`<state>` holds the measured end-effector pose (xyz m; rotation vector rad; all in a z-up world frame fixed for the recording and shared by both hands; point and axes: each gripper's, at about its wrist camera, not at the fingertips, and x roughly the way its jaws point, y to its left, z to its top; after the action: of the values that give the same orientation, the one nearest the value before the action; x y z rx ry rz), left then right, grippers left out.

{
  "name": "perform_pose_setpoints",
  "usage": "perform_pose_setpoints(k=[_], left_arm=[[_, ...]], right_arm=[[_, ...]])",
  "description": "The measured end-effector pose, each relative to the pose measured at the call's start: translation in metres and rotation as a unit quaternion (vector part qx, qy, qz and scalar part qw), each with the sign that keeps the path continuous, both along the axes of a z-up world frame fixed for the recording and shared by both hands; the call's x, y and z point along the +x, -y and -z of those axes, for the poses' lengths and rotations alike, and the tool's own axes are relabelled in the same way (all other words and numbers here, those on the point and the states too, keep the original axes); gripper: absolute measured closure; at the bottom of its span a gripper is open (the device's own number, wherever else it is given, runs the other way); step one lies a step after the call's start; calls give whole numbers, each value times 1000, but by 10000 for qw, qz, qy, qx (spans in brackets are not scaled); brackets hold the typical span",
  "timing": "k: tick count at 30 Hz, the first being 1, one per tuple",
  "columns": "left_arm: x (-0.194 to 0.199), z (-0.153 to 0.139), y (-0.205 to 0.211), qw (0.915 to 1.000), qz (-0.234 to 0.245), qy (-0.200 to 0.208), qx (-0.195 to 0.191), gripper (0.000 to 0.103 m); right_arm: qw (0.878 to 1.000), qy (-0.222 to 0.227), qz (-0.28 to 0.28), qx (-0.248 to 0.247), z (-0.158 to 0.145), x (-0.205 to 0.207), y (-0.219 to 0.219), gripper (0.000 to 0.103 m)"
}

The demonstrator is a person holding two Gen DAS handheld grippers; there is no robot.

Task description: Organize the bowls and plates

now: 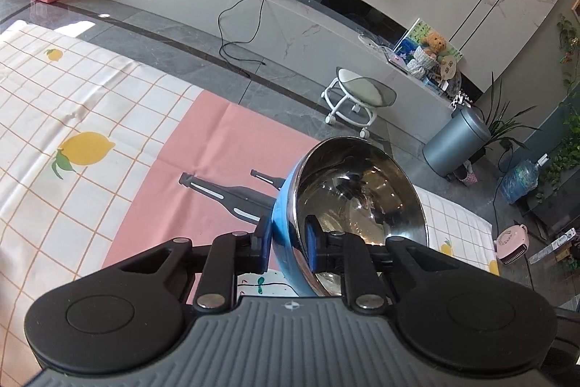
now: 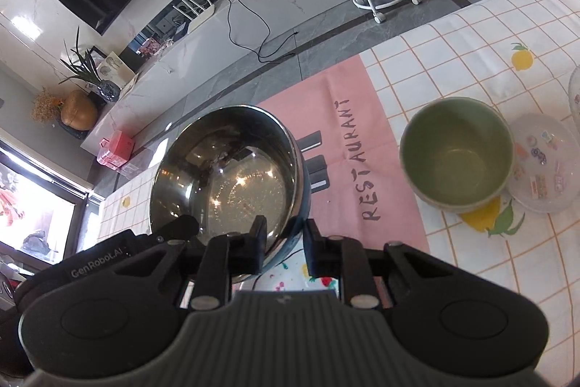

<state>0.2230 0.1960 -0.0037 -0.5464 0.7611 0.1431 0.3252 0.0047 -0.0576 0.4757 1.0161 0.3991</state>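
A steel bowl (image 1: 362, 191) with a blue outside hangs tilted above the pink placemat (image 1: 174, 155). My left gripper (image 1: 288, 236) is shut on its rim, one blue pad inside and one outside. In the right wrist view the same kind of steel bowl (image 2: 224, 169) fills the centre left. My right gripper (image 2: 284, 231) is shut on its near rim, left finger inside, right finger outside. The left gripper's black body (image 2: 98, 267) reaches this bowl's lower left edge. A green bowl (image 2: 456, 151), seemingly nested in another, stands on the checked cloth to the right.
A clear round dish with stickers (image 2: 543, 169) lies right of the green bowl. The lemon-print tablecloth (image 1: 72, 104) covers the table; its far edge drops to a grey floor. Beyond it are a white wheeled stool (image 1: 355, 100), a grey bin (image 1: 456, 140) and a marble TV bench.
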Motion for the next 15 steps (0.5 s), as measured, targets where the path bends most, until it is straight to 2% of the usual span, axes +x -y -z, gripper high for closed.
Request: perform_pose_setpoints(k=[7,15], left_arm=[[-47,-33,13,9996,37,213,179,83],[-107,-32,30,9996,64,264,10,82]], right_arm=[[9990,128,16,431,-32,-55,19,83],[9985,73,119,533,-39,-132,46,83]])
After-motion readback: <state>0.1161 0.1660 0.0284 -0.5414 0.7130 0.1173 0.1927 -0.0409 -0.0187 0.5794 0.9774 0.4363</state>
